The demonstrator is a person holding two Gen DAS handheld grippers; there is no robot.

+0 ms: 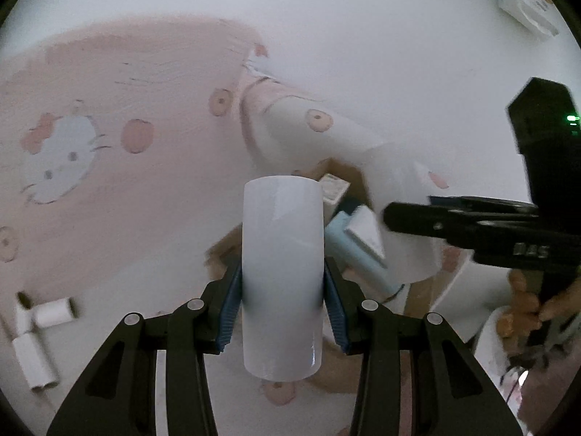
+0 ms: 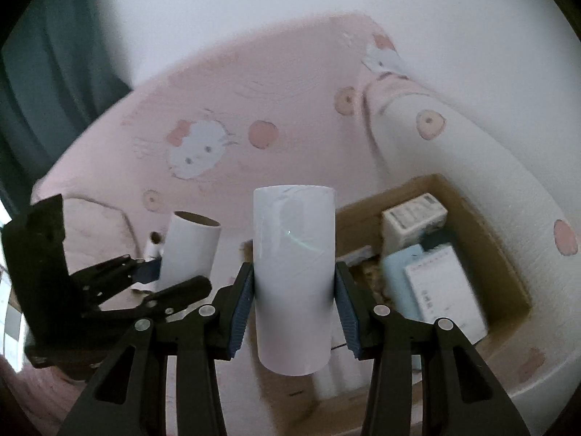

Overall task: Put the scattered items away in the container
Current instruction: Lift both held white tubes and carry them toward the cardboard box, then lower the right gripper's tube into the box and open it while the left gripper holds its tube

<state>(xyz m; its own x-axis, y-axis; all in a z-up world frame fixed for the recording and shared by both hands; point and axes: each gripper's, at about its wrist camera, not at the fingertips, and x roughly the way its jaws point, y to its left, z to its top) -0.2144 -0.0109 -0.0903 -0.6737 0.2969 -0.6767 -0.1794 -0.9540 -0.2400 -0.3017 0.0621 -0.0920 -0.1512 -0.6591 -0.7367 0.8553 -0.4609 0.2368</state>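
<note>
Gripping a white paper roll (image 1: pixel 282 276) between its blue pads, the left gripper (image 1: pixel 282 301) holds it upright above the pink cartoon-print bedding (image 1: pixel 109 116). The right gripper (image 2: pixel 293 301) clamps a second white roll (image 2: pixel 293 276) the same way, just left of the open cardboard box (image 2: pixel 508 276), which holds small boxes and a notebook (image 2: pixel 443 290). Three more rolls (image 1: pixel 36 330) lie on the bedding at far left.

L gripper (image 1: pixel 282 301): my left, jaws clamped on white roll (image 1: pixel 282 276), held upright, just left of cardboard box (image 2: pixel 501 254).
R gripper (image 2: pixel 293 309): my right, jaws clamped on 2nd roll (image 2: pixel 293 272), upright, over box's near-left edge.
</note>
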